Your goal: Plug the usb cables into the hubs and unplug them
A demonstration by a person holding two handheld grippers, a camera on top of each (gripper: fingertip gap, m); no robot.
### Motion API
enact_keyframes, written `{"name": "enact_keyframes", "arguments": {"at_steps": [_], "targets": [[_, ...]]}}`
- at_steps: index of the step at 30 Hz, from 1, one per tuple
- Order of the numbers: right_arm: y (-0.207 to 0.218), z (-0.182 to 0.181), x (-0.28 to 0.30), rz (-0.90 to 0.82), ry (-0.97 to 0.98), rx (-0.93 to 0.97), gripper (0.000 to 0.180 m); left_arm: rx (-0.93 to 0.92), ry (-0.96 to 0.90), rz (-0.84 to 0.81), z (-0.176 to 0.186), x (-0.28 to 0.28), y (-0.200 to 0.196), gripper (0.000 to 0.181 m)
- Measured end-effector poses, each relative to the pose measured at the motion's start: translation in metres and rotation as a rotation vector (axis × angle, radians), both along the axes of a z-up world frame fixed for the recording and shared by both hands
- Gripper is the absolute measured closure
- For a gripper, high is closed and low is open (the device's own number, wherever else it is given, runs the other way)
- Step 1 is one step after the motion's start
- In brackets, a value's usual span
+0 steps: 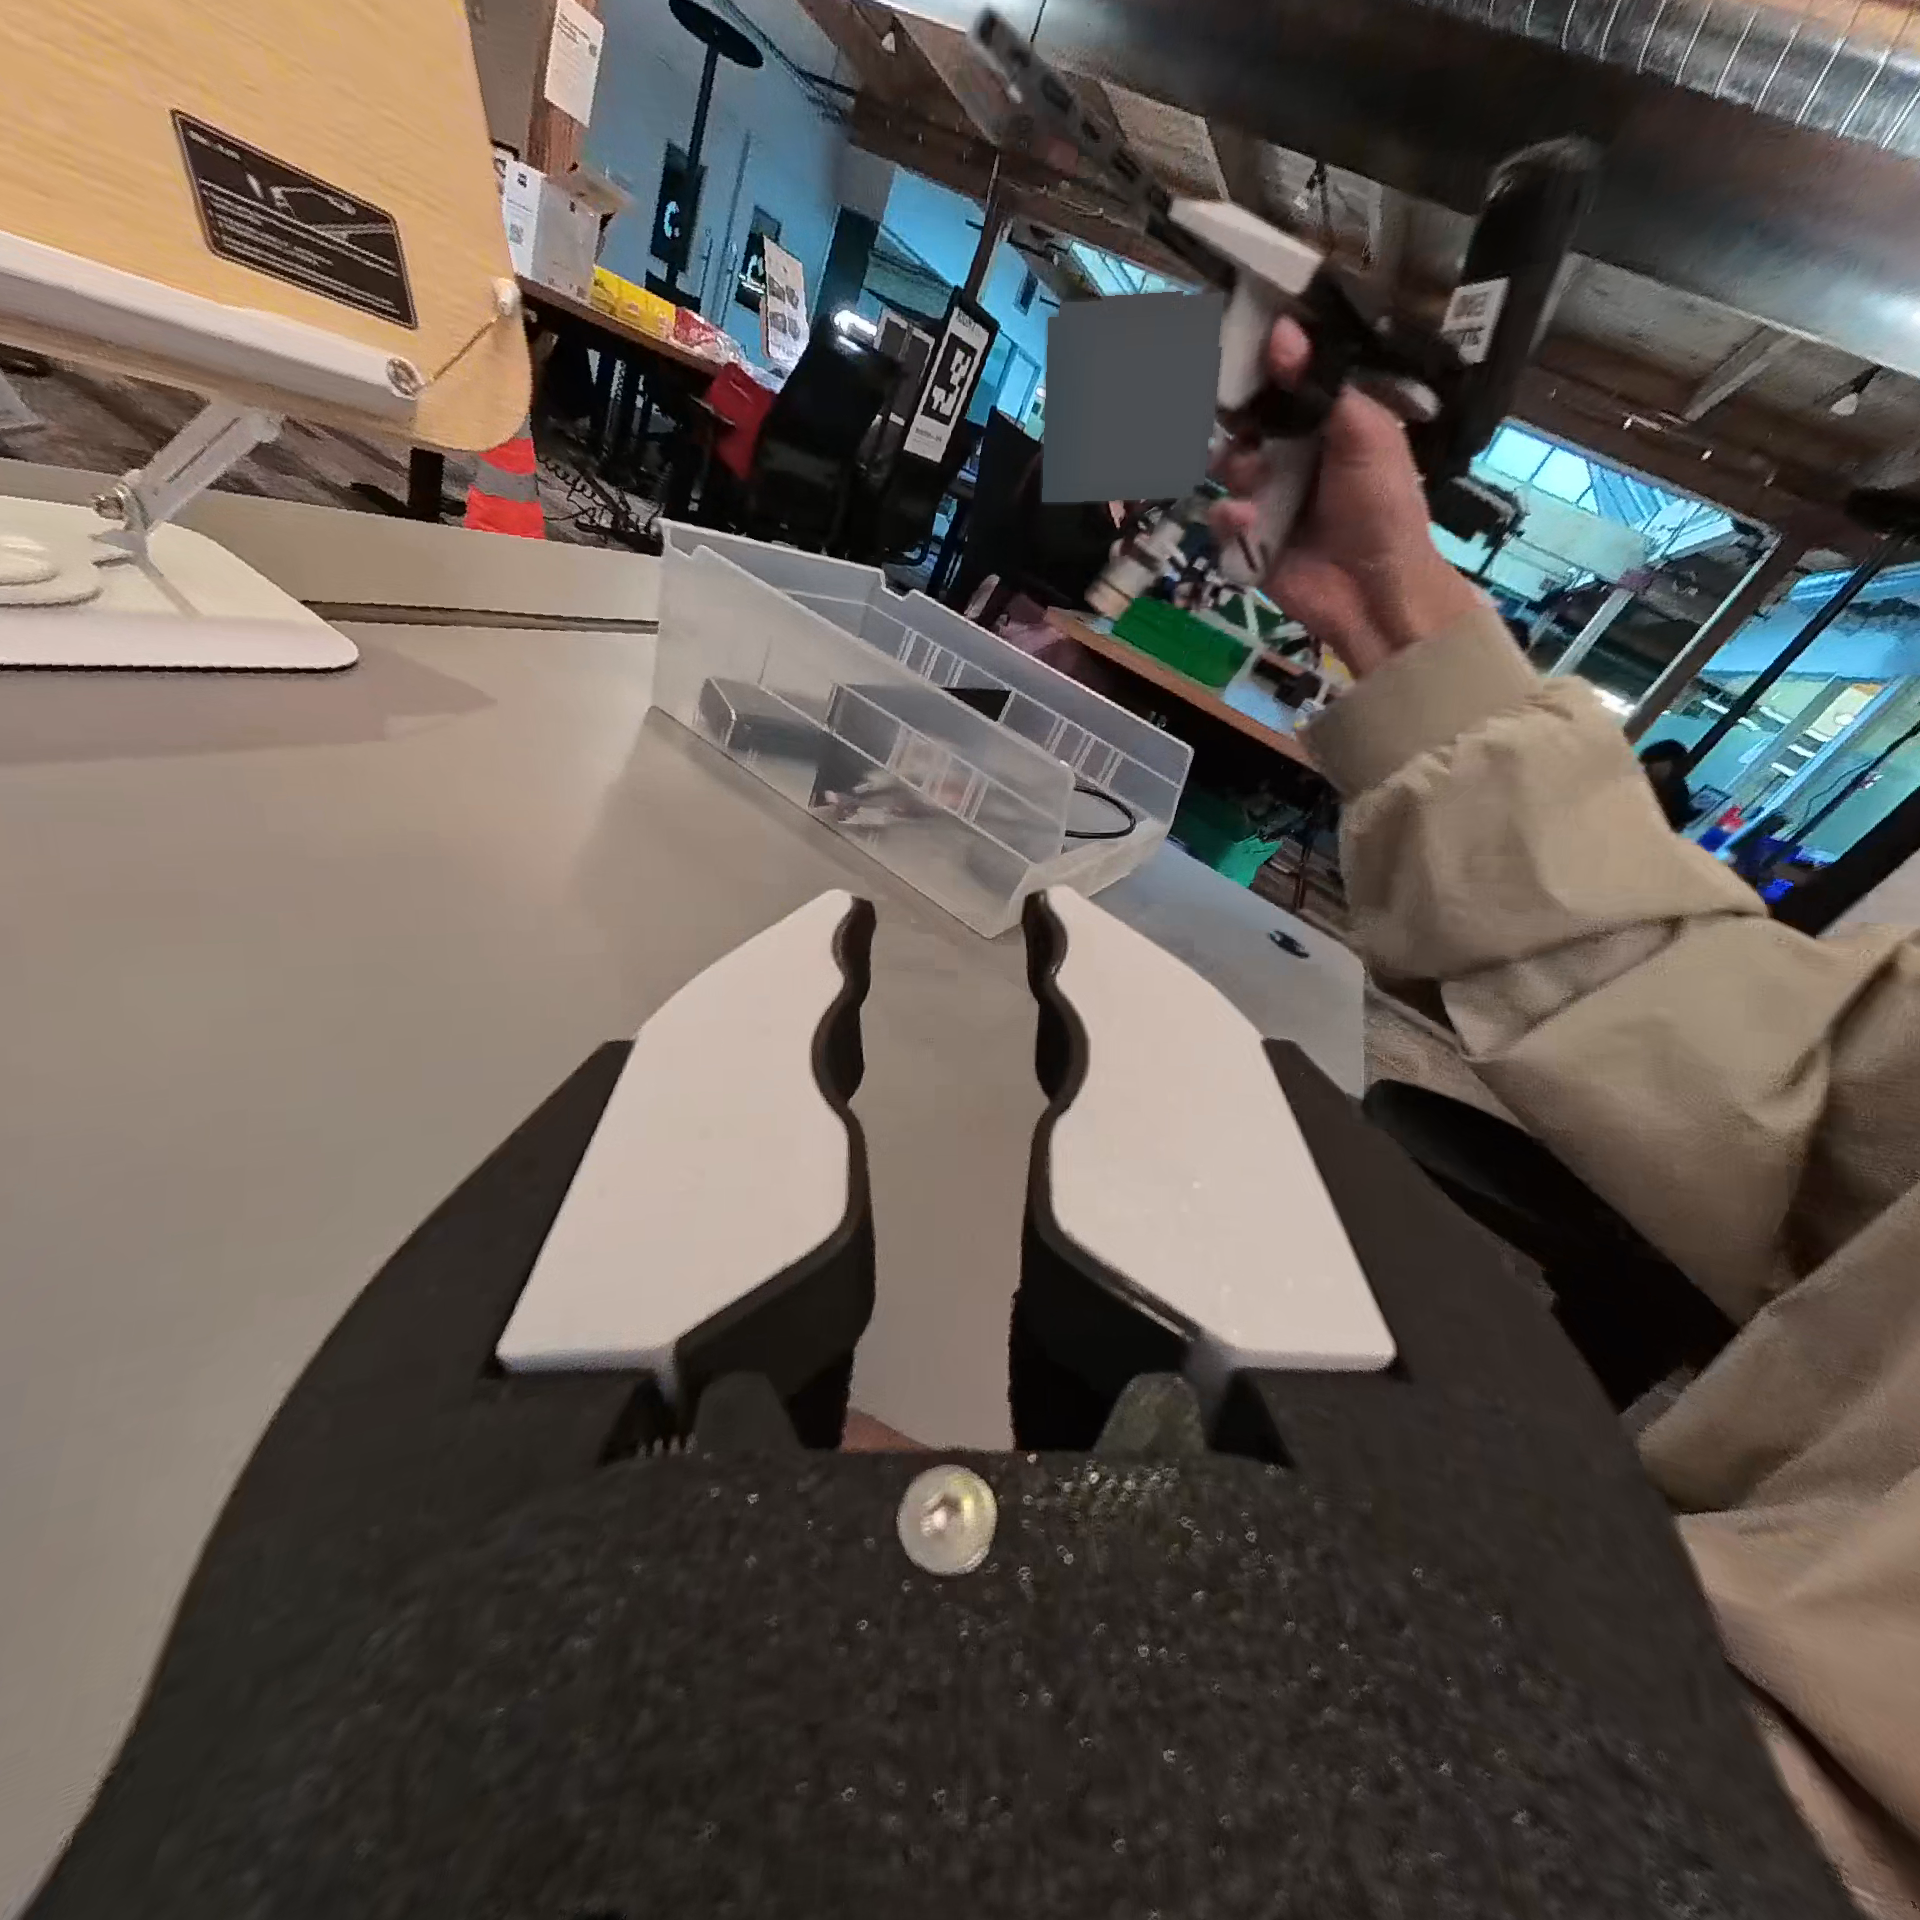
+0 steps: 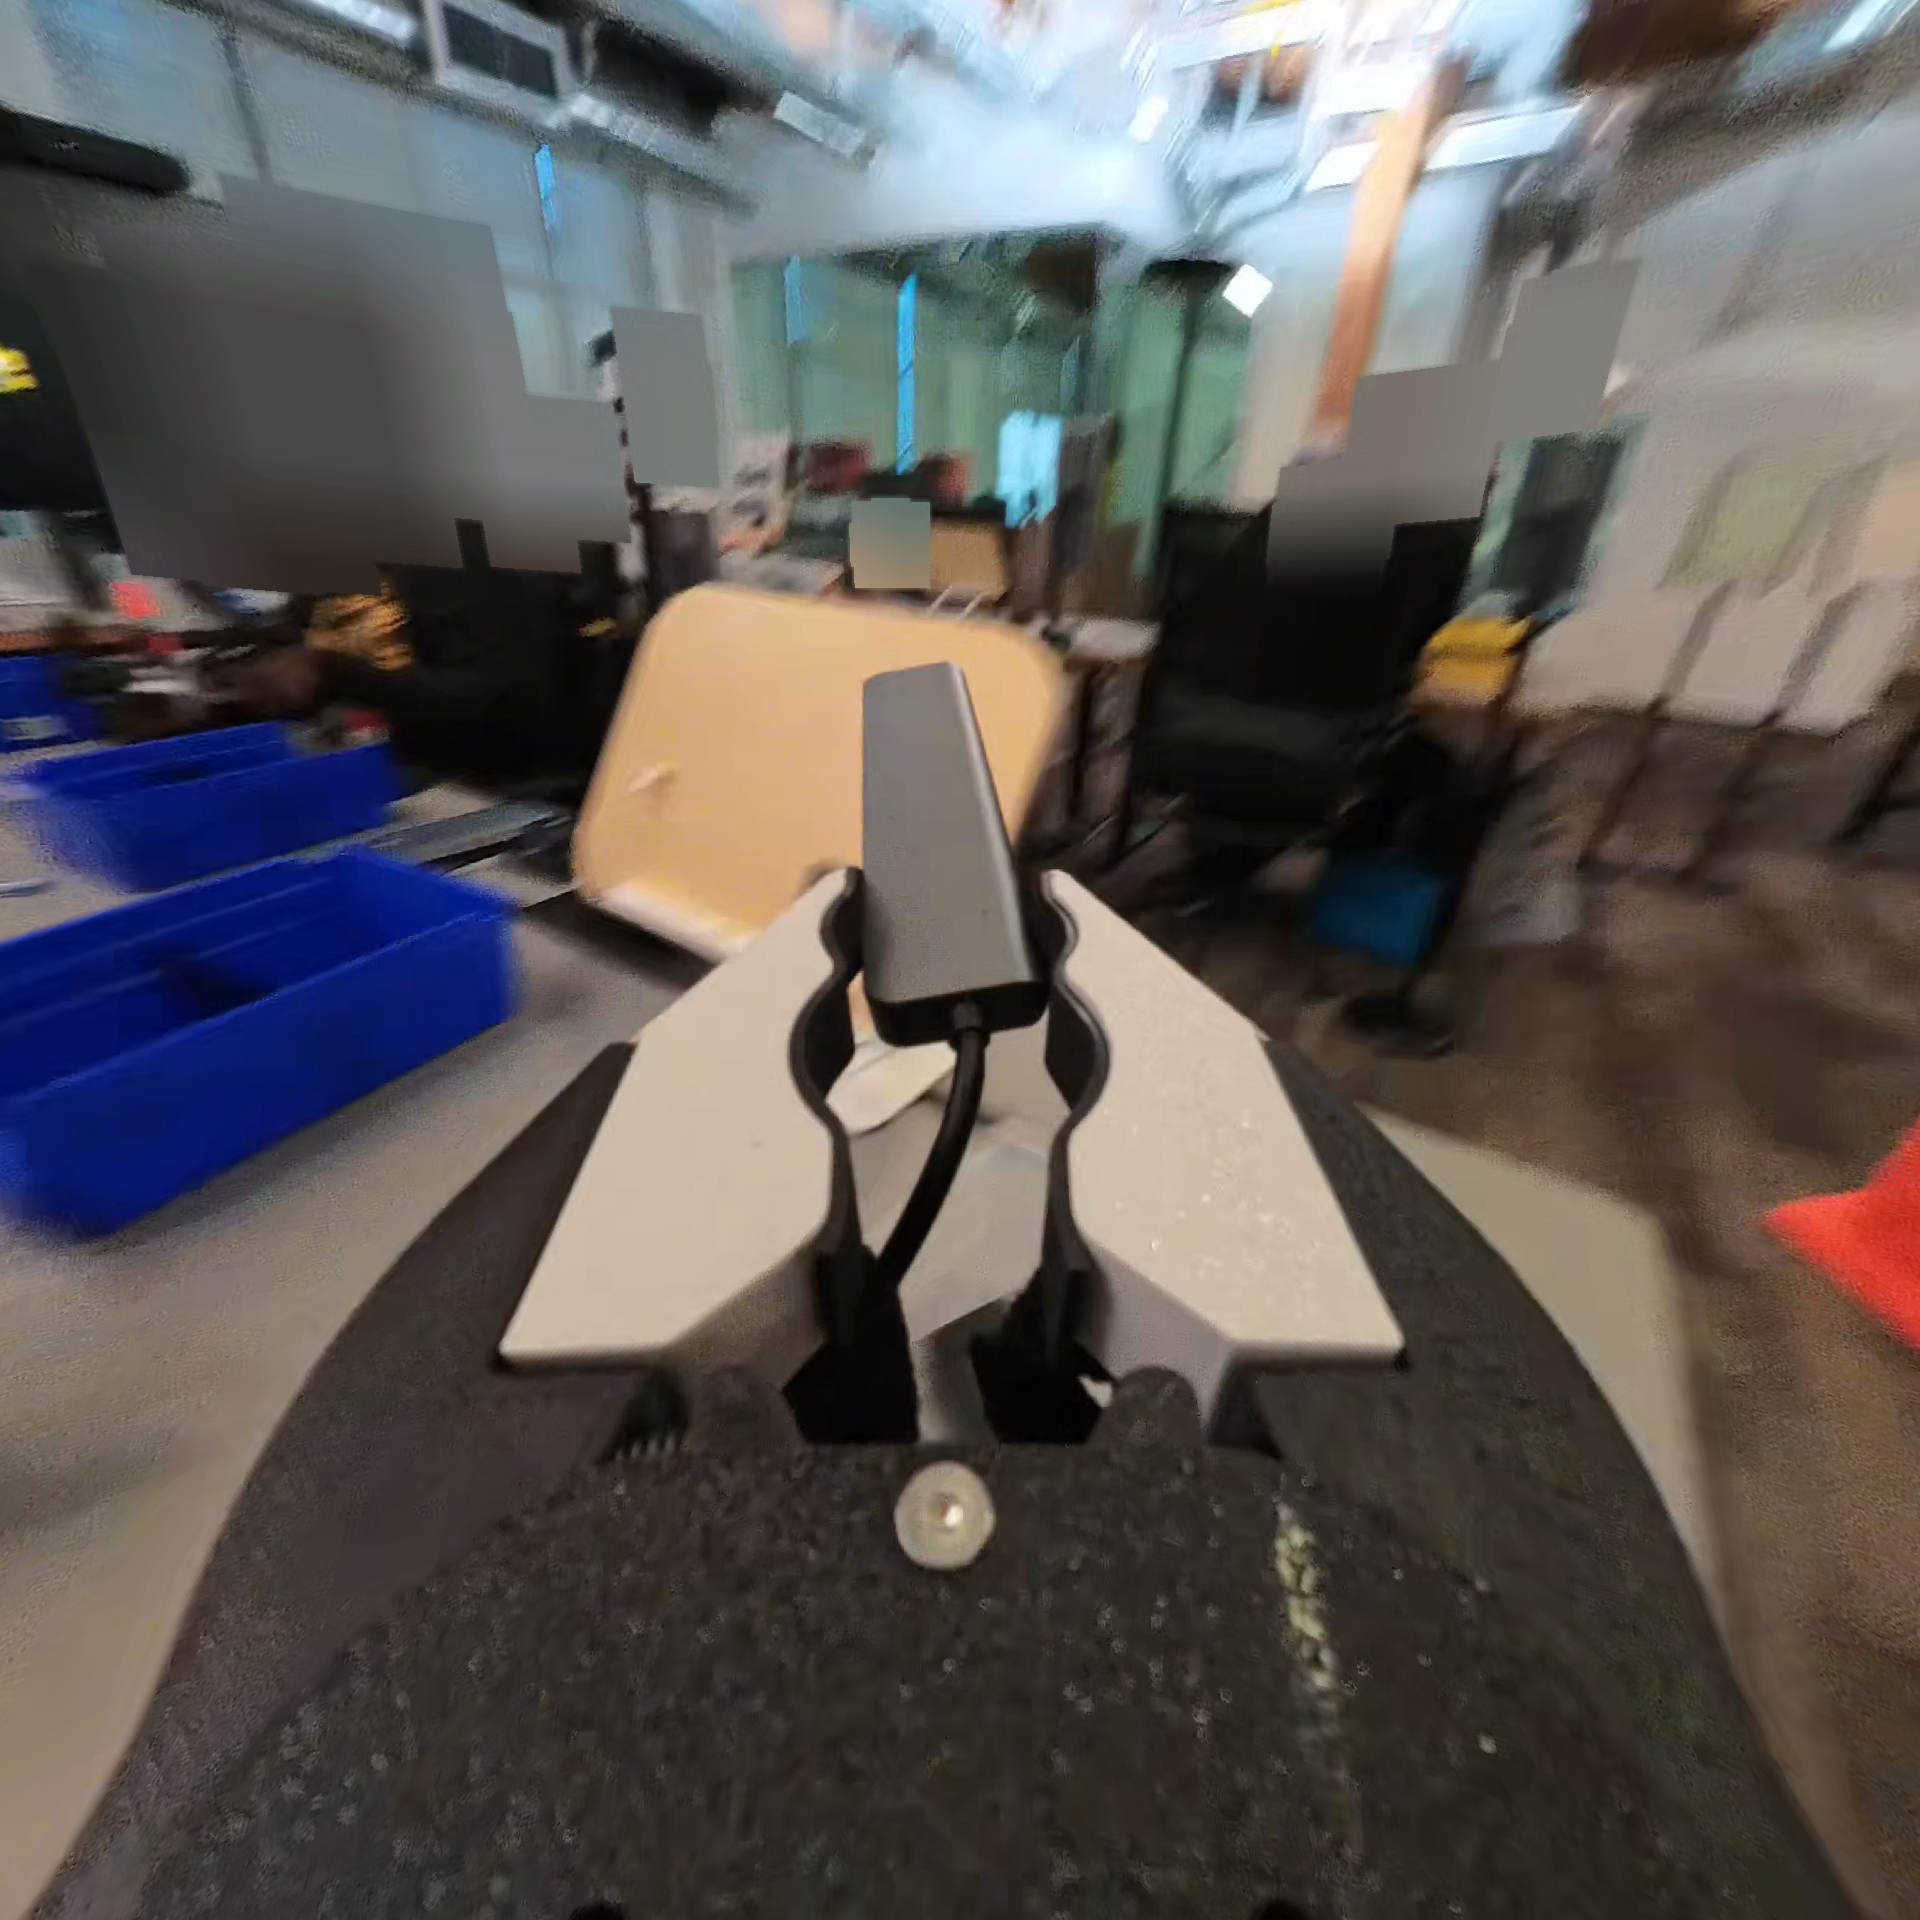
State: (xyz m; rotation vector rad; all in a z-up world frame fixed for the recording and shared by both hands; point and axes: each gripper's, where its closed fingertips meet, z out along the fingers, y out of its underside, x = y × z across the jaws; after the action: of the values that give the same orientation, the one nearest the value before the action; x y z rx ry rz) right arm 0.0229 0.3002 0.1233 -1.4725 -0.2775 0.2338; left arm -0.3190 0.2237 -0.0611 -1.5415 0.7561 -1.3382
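Observation:
My left gripper [image 1: 945,914] is open and empty, low over the grey table [image 1: 312,987]. It points at a clear plastic bin [image 1: 748,623] just beyond its fingertips. A dark hub [image 1: 748,717] and a black cable [image 1: 1101,821] lie in the bin. My right gripper [image 2: 948,894] is shut on a grey USB hub [image 2: 935,831], which sticks out forward; its black cable [image 2: 935,1153] hangs back between the fingers. In the left wrist view the right gripper [image 1: 1262,270] is raised high at the upper right in a person's hand, with the hub [image 1: 1081,114] pointing up-left.
A tilted wooden board [image 1: 260,208] on a white stand [image 1: 156,613] is at the table's back left; it also shows in the right wrist view [image 2: 748,748]. Blue bins [image 2: 239,997] are at the left there. An orange cone [image 1: 504,483] stands behind. The table edge [image 1: 1340,997] runs by the sleeve. There is about 40 cm between the tips of the two grippers.

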Motion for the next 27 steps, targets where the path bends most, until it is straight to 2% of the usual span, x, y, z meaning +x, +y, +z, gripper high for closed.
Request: {"name": "enact_keyframes", "arguments": {"at_steps": [2,3,5,8,10,15,18,22,24,27], "targets": [[0.027,0.005,0.044,-0.104,-0.084,0.126,0.148,-0.004,0.005,-0.021,-0.001,0.003,-0.002,0.153],[0.043,-0.006,0.055,-0.127,-0.151,0.135,0.148,0.004,0.010,-0.024,-0.002,0.004,-0.003,0.155],[0.072,-0.054,0.056,-0.032,-0.233,-0.006,0.148,0.026,0.032,-0.028,-0.004,0.006,-0.004,0.155],[0.091,-0.116,0.052,0.088,-0.317,-0.171,0.148,0.065,0.083,-0.035,-0.009,0.007,-0.009,0.156],[0.091,-0.142,0.049,0.176,-0.352,-0.257,0.148,0.096,0.124,-0.057,-0.013,0.008,-0.014,0.159],[0.079,-0.196,0.043,0.304,-0.576,-0.462,0.148,0.154,0.183,-0.068,-0.020,0.013,-0.020,0.162],[0.082,-0.215,0.059,0.237,-0.664,-0.593,0.148,0.137,0.191,-0.090,-0.025,0.017,-0.021,0.162],[0.087,-0.234,0.068,0.214,-0.647,-0.730,0.145,0.131,0.194,-0.100,-0.027,0.020,-0.020,0.161],[0.083,-0.250,0.086,0.155,-0.698,-0.860,0.143,0.141,0.202,-0.077,-0.029,0.018,-0.016,0.158],[0.079,-0.258,0.089,0.131,-0.734,-0.927,0.136,0.185,0.212,0.009,-0.027,0.011,-0.004,0.153]]}}
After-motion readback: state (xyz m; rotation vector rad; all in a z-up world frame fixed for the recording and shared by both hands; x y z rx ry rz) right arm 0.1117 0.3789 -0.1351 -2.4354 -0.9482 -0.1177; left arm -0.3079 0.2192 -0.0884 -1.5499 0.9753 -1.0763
